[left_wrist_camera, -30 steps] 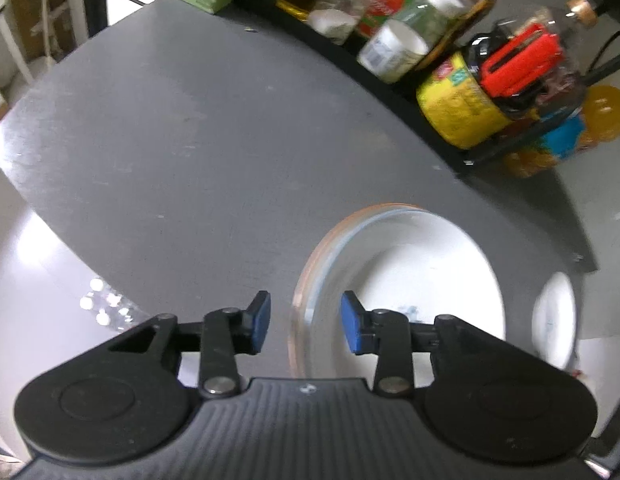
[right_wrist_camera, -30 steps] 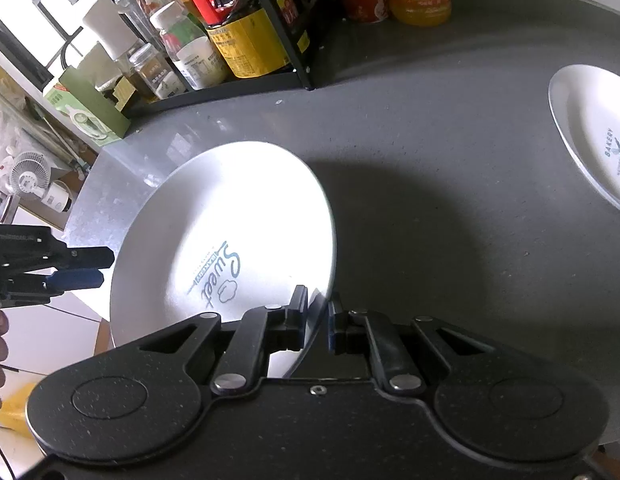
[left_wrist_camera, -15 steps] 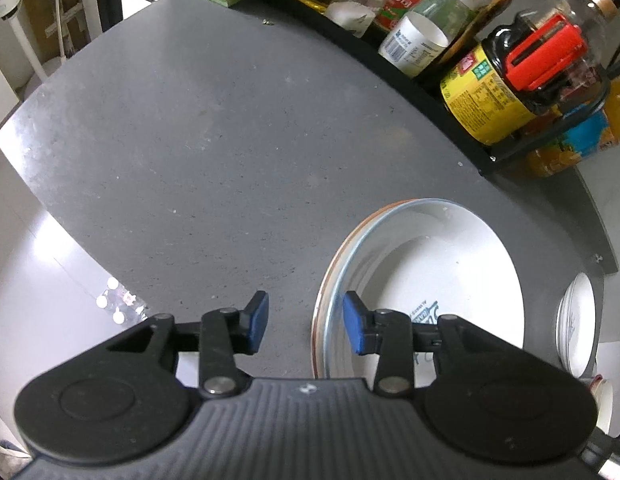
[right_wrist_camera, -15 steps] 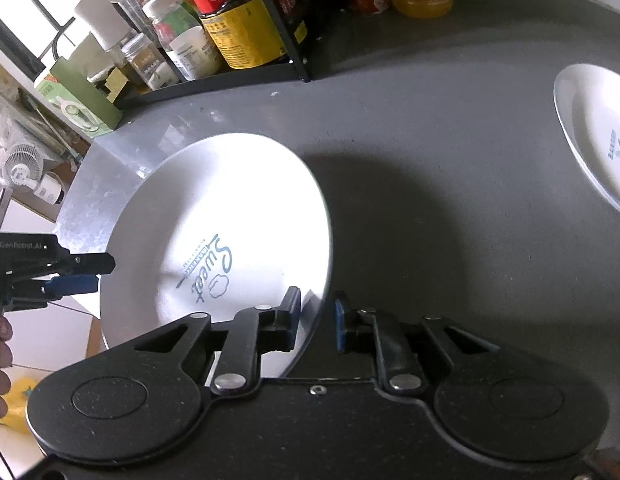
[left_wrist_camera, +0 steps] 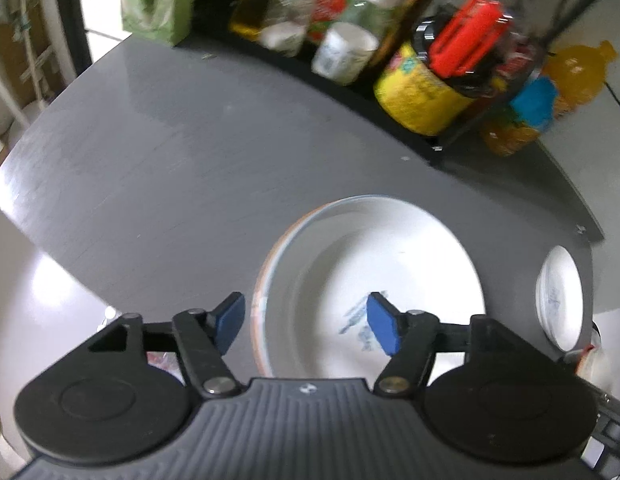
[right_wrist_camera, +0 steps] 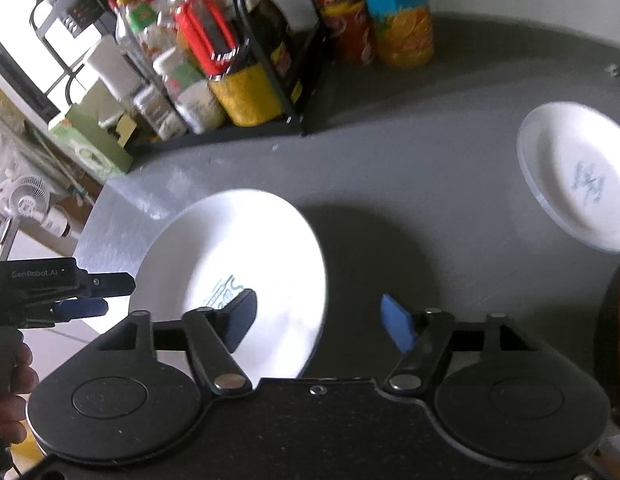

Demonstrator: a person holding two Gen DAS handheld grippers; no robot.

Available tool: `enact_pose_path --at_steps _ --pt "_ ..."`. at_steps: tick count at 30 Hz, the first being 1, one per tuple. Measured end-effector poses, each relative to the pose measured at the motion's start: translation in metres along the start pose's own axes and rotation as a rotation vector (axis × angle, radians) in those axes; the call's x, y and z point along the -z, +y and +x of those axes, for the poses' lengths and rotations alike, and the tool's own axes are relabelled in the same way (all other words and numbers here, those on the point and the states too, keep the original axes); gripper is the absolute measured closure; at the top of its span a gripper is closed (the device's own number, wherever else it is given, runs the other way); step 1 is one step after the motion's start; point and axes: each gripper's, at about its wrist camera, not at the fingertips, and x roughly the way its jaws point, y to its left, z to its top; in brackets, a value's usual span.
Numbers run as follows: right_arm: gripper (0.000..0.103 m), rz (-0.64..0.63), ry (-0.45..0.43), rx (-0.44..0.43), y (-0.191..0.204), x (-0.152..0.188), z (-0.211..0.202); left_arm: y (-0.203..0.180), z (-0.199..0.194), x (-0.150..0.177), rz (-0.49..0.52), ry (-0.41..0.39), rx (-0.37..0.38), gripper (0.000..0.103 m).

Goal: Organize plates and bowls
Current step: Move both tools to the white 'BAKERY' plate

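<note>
On the grey worktop (right_wrist_camera: pixel 410 184) lies the large plate (right_wrist_camera: pixel 246 264), with a small plate (right_wrist_camera: pixel 570 184) well apart. Both the right gripper (right_wrist_camera: pixel 318 320) and the left gripper (left_wrist_camera: pixel 306 320) have their jaws spread wide, each straddling the large plate's rim and holding nothing. My judgement: draw each gripper clear without nudging the rim, then fetch the small plate.
</note>
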Motion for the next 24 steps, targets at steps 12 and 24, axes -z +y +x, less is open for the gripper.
enact_pose_path --at_steps 12,24 --pt "0.014 0.085 -0.114 0.075 -0.04 -0.014 -0.048 -0.08 -0.001 -0.007 0.155 -0.006 0.099 0.026" --pt "0.013 0.159 -0.144 0.115 -0.1 -0.021 -0.079 -0.162 0.016 0.0 0.219 0.039 0.148 0.026"
